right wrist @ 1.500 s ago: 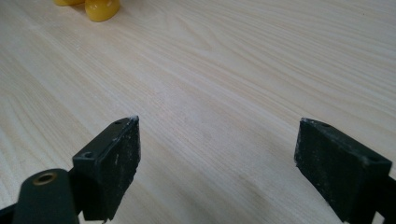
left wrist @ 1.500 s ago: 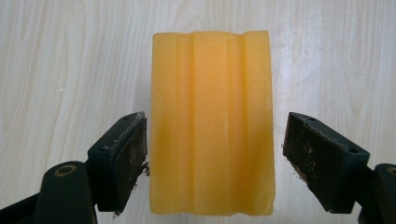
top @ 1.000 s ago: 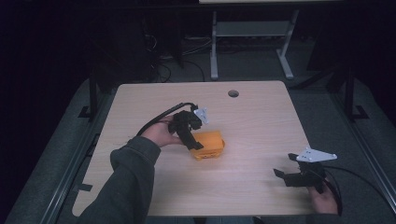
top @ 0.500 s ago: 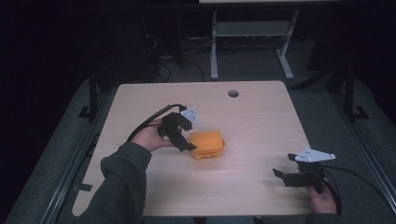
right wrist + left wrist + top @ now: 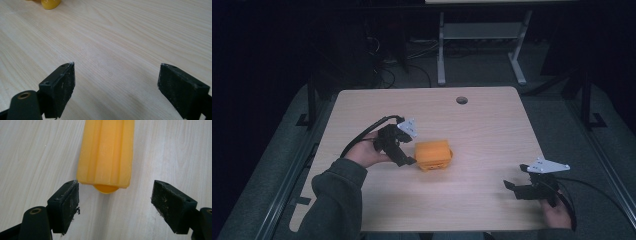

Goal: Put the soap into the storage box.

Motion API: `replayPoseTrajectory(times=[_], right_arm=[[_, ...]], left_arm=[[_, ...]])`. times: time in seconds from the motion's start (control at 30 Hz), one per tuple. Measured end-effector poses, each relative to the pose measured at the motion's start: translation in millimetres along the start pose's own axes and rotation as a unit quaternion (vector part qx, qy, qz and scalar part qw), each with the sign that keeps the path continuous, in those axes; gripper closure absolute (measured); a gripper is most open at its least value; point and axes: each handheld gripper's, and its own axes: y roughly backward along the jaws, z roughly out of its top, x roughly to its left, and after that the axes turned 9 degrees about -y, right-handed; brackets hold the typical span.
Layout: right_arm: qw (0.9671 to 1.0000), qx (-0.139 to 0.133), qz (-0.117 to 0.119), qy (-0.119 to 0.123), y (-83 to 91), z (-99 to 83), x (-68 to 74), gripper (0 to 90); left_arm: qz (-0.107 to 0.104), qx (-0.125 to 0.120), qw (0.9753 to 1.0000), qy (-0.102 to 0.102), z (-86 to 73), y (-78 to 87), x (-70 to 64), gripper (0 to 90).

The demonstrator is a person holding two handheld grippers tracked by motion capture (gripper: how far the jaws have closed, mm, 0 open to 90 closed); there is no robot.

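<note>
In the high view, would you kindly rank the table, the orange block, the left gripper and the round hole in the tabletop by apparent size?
1. table
2. left gripper and orange block: these look alike in size, so I leave them unranked.
3. round hole, clearly the smallest.

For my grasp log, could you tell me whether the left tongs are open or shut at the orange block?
Open. The left tongs stand spread wider than the orange block, with bare table showing between each pad and the block.
</note>
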Motion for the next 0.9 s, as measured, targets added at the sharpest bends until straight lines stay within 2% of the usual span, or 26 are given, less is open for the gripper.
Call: replayPoseTrajectory(times=[0.57,0.9], right_arm=[[0.9999,0.003,-0.01,0.0,-1.1,0.0,-0.2,13.9],[0.9999,0.008,-0.014,-0.001,-2.0,-0.3,-0.2,13.9]], left_arm=[[-0.002,-0.003,1.0,0.006,-16.1,-0.4,-14.8,21.7],[0.007,-0.007,0.9999,0.013,-28.9,2.8,-24.4,21.6]])
